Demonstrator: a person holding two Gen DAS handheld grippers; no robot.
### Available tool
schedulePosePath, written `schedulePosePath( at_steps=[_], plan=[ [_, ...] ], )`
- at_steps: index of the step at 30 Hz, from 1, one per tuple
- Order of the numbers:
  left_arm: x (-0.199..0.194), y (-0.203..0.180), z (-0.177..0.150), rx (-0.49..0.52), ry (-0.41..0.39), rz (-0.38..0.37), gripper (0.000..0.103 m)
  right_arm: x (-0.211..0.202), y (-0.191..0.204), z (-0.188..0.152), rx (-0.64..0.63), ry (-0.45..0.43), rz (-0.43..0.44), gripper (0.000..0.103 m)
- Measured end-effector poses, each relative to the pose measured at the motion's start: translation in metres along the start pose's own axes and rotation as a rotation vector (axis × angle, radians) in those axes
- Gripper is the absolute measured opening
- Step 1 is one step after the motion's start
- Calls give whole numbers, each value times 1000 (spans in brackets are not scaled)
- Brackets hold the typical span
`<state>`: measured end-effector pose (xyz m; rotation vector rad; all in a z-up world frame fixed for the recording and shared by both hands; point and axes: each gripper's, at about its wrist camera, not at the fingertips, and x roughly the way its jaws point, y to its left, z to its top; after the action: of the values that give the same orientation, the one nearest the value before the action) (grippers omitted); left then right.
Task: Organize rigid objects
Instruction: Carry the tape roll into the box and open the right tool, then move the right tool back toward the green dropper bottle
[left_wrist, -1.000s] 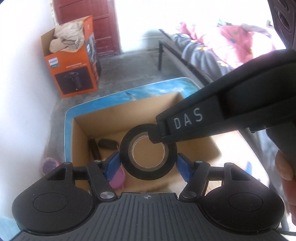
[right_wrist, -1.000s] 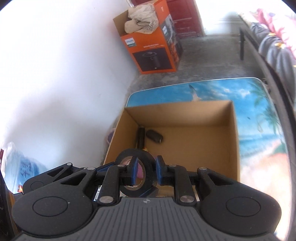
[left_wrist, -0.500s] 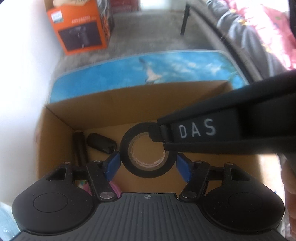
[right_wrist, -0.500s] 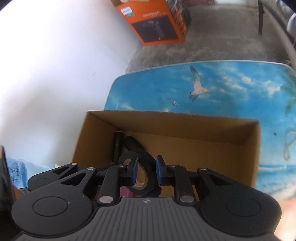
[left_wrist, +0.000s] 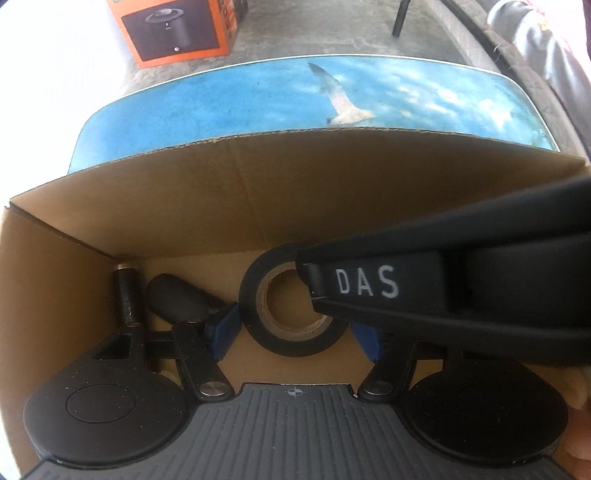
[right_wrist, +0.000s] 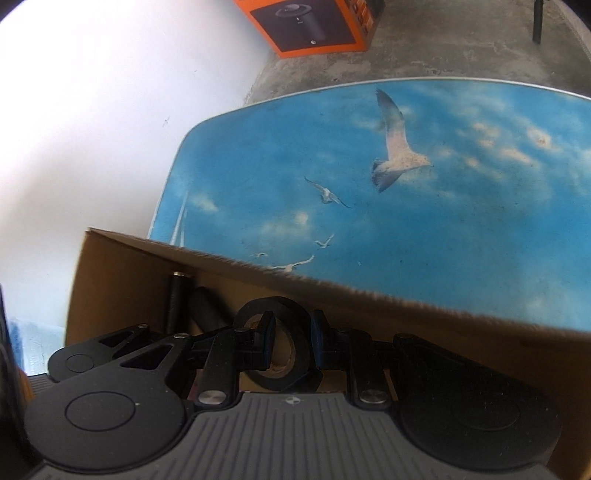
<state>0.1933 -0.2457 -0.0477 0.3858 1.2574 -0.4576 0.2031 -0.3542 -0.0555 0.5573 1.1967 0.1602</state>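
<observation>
Black tape roll with tan cardboard core, pinched by right gripper

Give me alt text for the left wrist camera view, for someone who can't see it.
A roll of black tape, pinched through its rim by the right gripper marked DAS, hangs inside an open cardboard box, between the open left gripper fingers. A black cylinder and a dark oval object lie in the box, which sits on a seagull-print table.
</observation>
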Motion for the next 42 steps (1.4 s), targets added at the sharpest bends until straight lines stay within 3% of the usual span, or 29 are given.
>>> schedulePosePath(
  at_steps=[6, 12, 15, 18, 23, 28, 32, 35, 42],
  plan=[
    [-4, -1, 0, -6, -22, 15, 78, 8, -6, -1, 12, 7, -3, 25],
    [-34, 4, -10, -5, -88, 12, 79, -18, -1, -9, 12, -45, 1, 30],
    [-62, 11, -22, -4, -189, 7, 79, -47, 8, -17, -8, -117, -2, 50],
    [-94, 13, -37, -12, -266, 4, 79, -84, 22, -29, -28, -210, -14, 58],
    [-148, 26, -53, -43, -356, -63, 79, -148, 49, -57, -24, -368, -17, 75],
    [-187, 40, -79, -22, -451, -100, 83, -212, 81, -98, -35, -525, -57, 103],
    [-204, 56, -108, -45, -494, -174, 98, -245, 105, -132, -73, -572, -143, 103],
    [-208, 69, -129, -99, -500, -247, 99, -255, 119, -155, -101, -558, -237, 103],
    [-203, 82, -178, -169, -428, -384, 103, -255, 145, -213, -201, -551, -458, 103]
  ],
)
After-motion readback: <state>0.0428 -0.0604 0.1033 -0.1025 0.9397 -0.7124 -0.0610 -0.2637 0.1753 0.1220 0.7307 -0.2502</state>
